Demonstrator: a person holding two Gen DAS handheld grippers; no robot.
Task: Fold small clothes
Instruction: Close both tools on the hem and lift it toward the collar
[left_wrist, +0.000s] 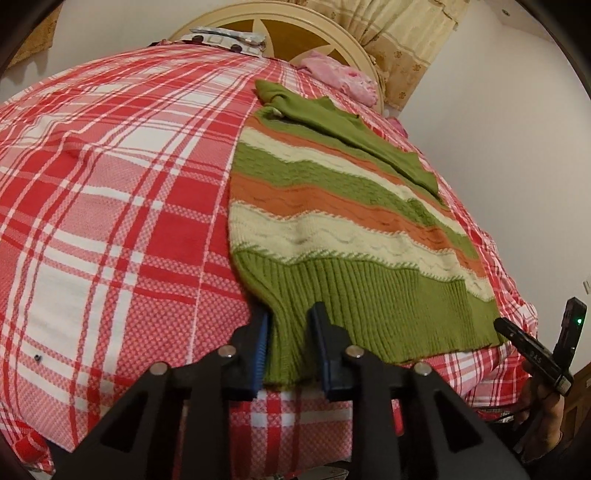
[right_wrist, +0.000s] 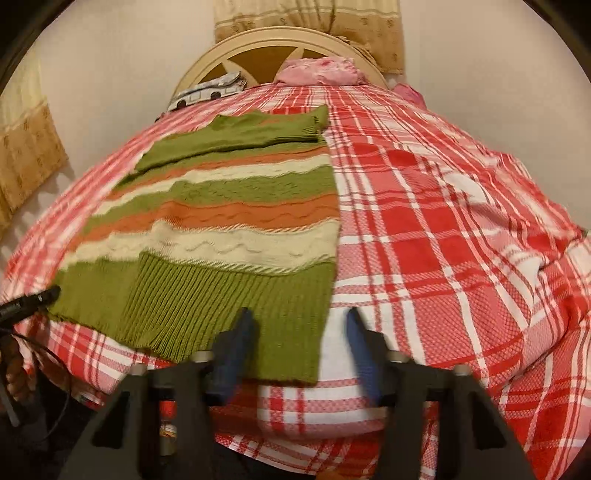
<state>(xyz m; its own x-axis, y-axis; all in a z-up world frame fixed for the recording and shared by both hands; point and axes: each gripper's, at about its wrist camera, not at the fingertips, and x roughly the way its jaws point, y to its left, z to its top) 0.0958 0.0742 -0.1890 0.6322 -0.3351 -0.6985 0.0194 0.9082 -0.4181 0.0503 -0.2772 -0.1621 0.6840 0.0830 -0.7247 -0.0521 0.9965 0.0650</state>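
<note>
Sweater (left_wrist: 332, 221) hem between left gripper (left_wrist: 290, 321) fingers (left_wrist: 260, 343).

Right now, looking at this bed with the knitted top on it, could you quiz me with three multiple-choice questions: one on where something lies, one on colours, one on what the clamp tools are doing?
1. Where does the pink crumpled cloth lie?
A. by the cream wooden headboard
B. on the striped sweater
C. under the left gripper

2. Which colours stripe the knitted sweater?
A. blue, grey, black
B. green, orange, cream
C. purple, yellow, white

3. How does the left gripper meet the sweater's ribbed green hem?
A. it hangs far from it
B. its blue fingers straddle the hem's corner
C. it grips a sleeve

Answers:
1 A: the pink cloth sits at the far end of the red-and-white plaid bedspread, against the headboard.
2 B: those three colours band the knit.
3 B: hem fabric lies between the two fingers; the right gripper stands open at the opposite corner.
</note>
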